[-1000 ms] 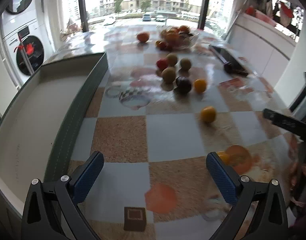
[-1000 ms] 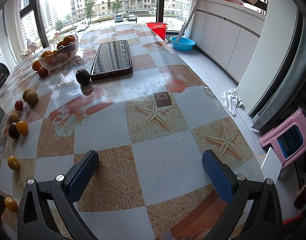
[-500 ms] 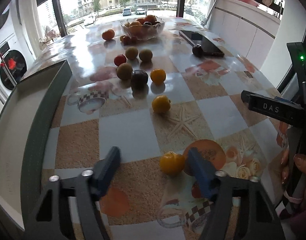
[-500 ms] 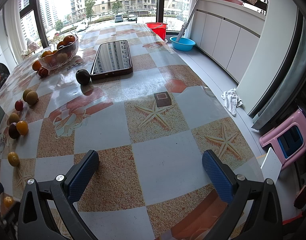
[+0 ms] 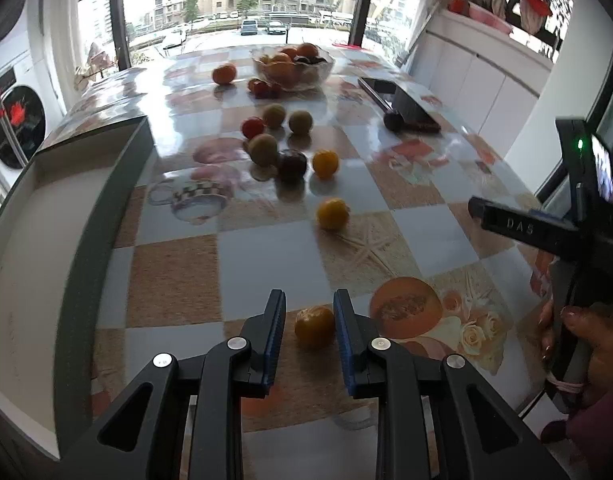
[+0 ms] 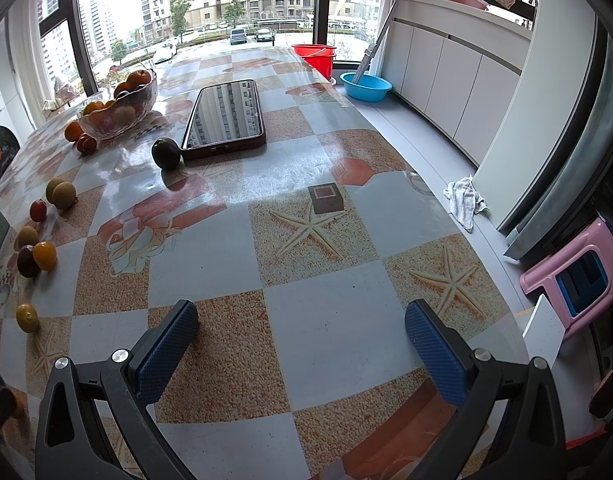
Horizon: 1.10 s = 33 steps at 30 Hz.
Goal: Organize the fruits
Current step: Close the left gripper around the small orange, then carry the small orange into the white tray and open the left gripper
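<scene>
The left tool has narrowed from wide open around the small round orange fruit near the tabletop's near edge, not yet gripping; pickup looks imminent. The right tool stays released.

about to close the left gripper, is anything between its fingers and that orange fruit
Nothing visible. The orange fruit sits on the table between the left gripper's fingers, with small gaps on both sides.

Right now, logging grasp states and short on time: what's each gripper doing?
Left gripper: partly closed around the orange fruit, with small gaps on both sides, not yet gripping.
Right gripper: wide open, holding nothing, above the table.
</scene>
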Each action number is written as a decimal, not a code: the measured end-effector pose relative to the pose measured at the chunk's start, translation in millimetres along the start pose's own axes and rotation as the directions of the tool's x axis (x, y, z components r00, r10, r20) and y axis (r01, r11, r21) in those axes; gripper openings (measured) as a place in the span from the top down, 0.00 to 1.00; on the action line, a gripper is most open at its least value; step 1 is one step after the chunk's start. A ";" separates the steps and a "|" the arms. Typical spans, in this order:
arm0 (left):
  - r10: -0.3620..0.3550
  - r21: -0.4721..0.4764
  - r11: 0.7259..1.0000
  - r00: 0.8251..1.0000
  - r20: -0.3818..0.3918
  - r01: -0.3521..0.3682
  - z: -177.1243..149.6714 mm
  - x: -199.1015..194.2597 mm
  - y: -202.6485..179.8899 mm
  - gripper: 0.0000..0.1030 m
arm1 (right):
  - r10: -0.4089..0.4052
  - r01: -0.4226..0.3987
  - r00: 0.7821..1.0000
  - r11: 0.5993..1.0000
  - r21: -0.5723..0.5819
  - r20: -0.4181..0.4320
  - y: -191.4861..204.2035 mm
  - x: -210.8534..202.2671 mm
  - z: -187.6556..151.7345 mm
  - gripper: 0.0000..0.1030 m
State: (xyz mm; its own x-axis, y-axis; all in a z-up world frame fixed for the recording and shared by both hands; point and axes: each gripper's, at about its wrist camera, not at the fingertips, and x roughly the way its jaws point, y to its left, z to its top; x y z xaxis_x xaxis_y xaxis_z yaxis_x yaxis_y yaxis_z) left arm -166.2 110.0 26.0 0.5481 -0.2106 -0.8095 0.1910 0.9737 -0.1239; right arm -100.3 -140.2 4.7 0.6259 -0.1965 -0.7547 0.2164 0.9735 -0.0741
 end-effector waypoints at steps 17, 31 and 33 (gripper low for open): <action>0.007 -0.013 1.000 1.000 0.014 -0.006 -4.8 3.5 2.1 0.34 | -0.002 0.002 1.000 1.000 -0.002 -0.001 0.3 0.0 0.1 0.00; 0.039 0.100 0.994 0.999 -0.019 -0.037 -6.1 12.5 -27.8 0.78 | -0.004 0.004 1.000 1.000 -0.004 -0.002 0.3 -0.3 0.1 0.00; 0.055 0.115 0.992 0.998 -0.015 -0.053 -7.0 11.9 -29.9 0.78 | -0.011 0.011 1.000 1.000 -0.009 -0.005 0.7 -0.5 -0.1 0.00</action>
State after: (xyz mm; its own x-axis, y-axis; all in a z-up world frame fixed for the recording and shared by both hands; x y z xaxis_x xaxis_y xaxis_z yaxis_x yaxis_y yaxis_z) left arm -171.0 78.9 16.1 0.5452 -0.1549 -0.8239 0.2543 0.9670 -0.0136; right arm -100.5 -139.4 4.9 0.6196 -0.2067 -0.7572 0.2164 0.9723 -0.0884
